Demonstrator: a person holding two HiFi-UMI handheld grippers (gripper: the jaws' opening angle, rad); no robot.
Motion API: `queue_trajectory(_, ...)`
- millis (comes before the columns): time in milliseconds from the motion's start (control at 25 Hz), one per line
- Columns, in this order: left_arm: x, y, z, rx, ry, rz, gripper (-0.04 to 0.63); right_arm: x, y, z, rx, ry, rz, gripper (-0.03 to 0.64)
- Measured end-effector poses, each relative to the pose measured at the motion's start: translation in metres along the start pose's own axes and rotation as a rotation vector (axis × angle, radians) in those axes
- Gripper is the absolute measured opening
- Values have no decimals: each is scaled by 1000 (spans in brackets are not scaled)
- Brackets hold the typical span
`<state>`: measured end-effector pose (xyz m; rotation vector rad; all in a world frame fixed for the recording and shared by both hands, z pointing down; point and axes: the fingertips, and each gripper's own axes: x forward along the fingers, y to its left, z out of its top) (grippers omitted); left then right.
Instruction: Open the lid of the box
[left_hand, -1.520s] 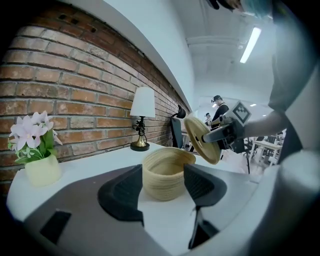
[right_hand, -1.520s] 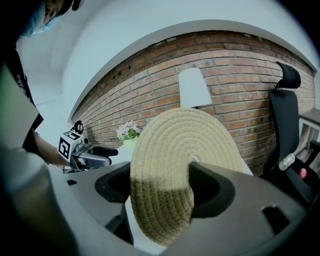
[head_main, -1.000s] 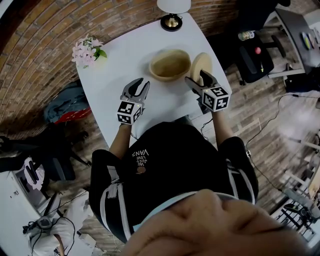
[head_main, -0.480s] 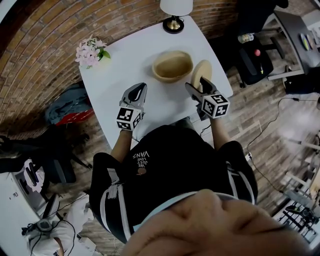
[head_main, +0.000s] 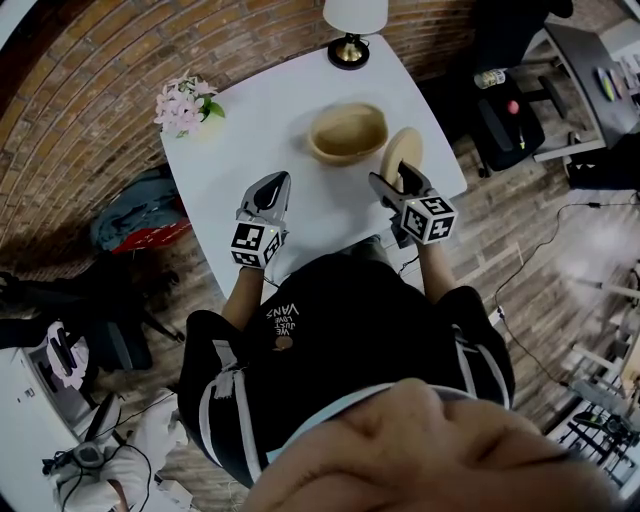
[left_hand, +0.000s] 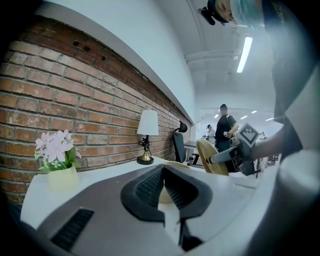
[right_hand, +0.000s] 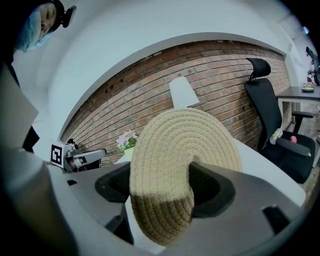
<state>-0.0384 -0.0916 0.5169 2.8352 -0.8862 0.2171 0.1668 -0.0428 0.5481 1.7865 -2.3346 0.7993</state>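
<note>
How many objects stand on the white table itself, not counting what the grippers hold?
3: the lamp at the far edge, the flower pot at the far left corner, and the open woven box near the middle. More may be hidden at the near edge.

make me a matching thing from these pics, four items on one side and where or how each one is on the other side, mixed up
Column one:
1. round woven rope lid
2. oval woven rope box
3. pink flowers in a pale pot
4. left tool

Column two:
A. shut, nothing between the jaws
B. standing open on the white table, no lid on it
C. held on edge in the right tool
D. at the table's far left corner

Pairs: 1-C, 2-B, 3-D, 4-A

The left tool's jaws have just closed, with nothing between them.
</note>
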Motion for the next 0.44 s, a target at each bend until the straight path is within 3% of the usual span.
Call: queue_trajectory(440,-10,0,-3,-15,1,-5,11,1,9,-9,-8,15,-10,334)
